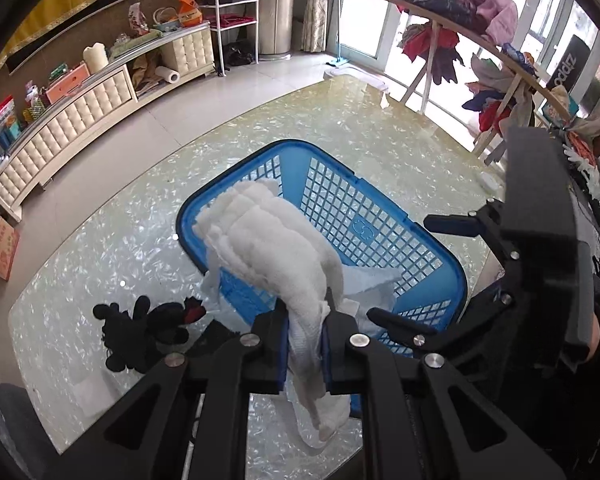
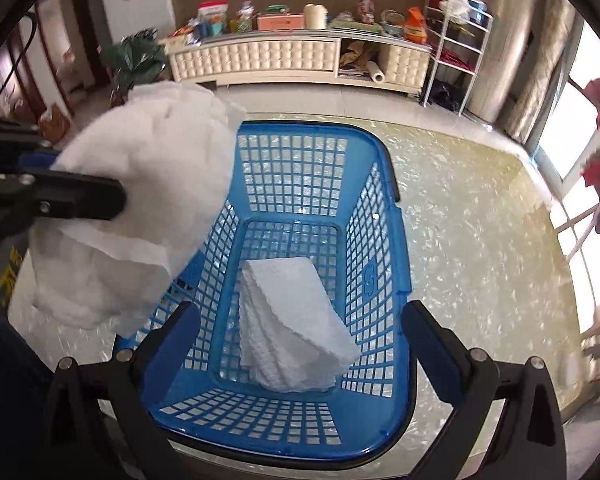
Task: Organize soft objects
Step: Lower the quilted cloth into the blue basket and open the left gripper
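A blue plastic basket (image 1: pixel 384 236) stands on the glass table. My left gripper (image 1: pixel 305 344) is shut on a white cloth (image 1: pixel 276 248) and holds it over the basket's near left rim. In the right wrist view the same cloth (image 2: pixel 140 216) hangs at the left above the basket (image 2: pixel 380 280), held by the left gripper (image 2: pixel 80 200). A folded white cloth (image 2: pixel 296 328) lies on the basket floor. My right gripper (image 2: pixel 300 336) is open and empty, above the basket's near end. It also shows at the right of the left wrist view (image 1: pixel 404 272).
A black soft toy (image 1: pixel 140 332) lies on the table (image 1: pixel 100 240) left of the basket. A wooden rack with clothes (image 1: pixel 460 8) stands at the far right. A low white cabinet (image 2: pixel 280 60) lines the far wall.
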A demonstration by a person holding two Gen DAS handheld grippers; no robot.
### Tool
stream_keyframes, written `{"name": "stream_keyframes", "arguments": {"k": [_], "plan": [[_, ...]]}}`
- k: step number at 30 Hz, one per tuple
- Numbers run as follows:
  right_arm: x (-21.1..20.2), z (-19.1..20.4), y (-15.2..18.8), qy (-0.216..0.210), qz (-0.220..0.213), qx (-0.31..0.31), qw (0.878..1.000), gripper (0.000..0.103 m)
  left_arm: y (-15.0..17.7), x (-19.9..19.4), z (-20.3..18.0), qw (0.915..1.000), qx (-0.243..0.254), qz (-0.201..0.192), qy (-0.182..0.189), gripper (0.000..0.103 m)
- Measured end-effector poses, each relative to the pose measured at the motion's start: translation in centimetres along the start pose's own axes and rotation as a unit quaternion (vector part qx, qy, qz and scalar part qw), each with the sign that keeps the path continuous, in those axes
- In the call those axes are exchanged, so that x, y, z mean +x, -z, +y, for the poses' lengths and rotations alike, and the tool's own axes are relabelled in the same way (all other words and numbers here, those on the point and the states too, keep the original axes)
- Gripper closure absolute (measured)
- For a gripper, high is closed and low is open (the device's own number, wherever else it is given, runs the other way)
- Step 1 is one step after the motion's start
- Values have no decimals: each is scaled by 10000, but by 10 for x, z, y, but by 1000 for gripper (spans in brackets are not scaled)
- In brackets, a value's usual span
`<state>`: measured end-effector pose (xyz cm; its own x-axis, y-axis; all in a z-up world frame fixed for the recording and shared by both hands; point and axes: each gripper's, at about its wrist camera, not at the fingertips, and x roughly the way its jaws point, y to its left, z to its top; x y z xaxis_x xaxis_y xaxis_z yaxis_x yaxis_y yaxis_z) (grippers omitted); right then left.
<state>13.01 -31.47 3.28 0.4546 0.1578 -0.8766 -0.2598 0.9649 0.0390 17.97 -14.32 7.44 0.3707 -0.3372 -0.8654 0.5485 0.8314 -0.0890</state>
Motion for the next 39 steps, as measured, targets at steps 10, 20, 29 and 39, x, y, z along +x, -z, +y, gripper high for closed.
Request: {"name": "stream_keyframes", "arguments": {"k": [10,20,29,39], "plan": [[-6,-14,3,-42,-176,347,9992,2,-25,37,-10,9995,142,277,-108,92],[8,-12,-3,294,-79,287,9991,2,-29,90,0,9979,241,578,-173,92],[16,-17,-5,460,56,426,9980,2,-36,118,0,9961,660,576,-103,92],[20,-21,-3,586,172,496,9969,2,-41,145,6,9924,937,767,-238,92]]}}
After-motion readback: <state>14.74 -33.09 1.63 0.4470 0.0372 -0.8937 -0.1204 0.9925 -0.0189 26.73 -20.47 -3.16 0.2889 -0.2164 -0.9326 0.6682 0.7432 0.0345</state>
